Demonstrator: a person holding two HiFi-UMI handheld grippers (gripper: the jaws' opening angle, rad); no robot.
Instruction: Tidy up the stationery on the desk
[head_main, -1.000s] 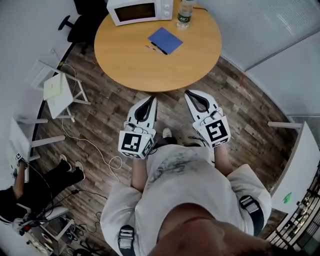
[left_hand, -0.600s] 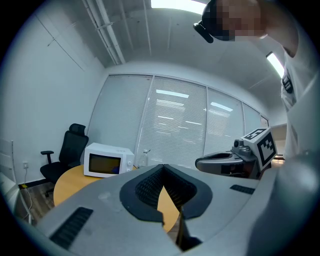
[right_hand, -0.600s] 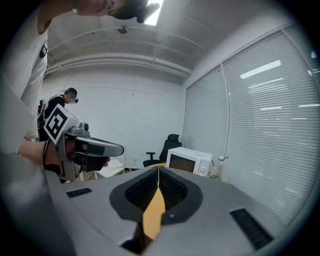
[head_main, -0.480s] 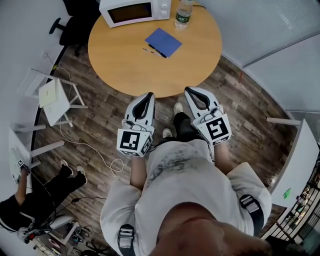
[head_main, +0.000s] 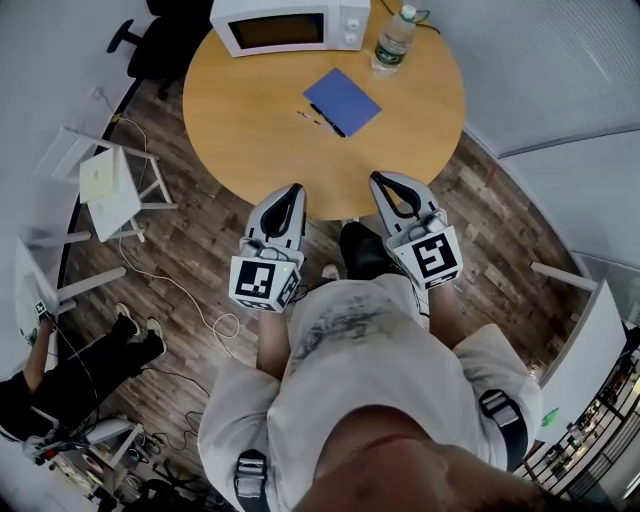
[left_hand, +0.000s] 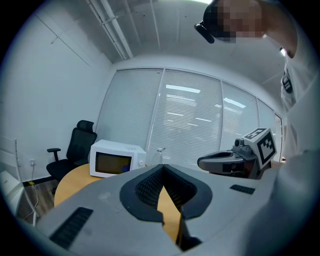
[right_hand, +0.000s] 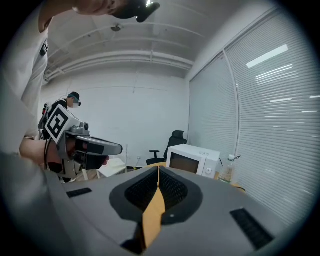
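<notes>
A blue notebook (head_main: 342, 100) lies on the round wooden table (head_main: 250, 110), with two pens (head_main: 320, 121) beside its near-left edge. My left gripper (head_main: 295, 189) and right gripper (head_main: 380, 180) hover side by side at the table's near rim, well short of the notebook. Both are shut, their jaws touching at the tips with nothing between them. In the left gripper view the left gripper (left_hand: 162, 166) points over the tabletop with the right gripper (left_hand: 235, 162) beside it. The right gripper (right_hand: 158, 168) likewise points across the table, the left gripper (right_hand: 85, 145) at its side.
A white microwave (head_main: 290, 24) and a water bottle (head_main: 394, 42) stand at the table's far side. A black office chair (head_main: 150, 40) sits behind the table. Left of it are a white folding stand (head_main: 110, 185), a floor cable (head_main: 190, 295) and a seated person (head_main: 70, 365).
The person has stepped toward the table; both grippers, still shut, now reach its near rim. The table and notebook sit slightly further right in the head view.
</notes>
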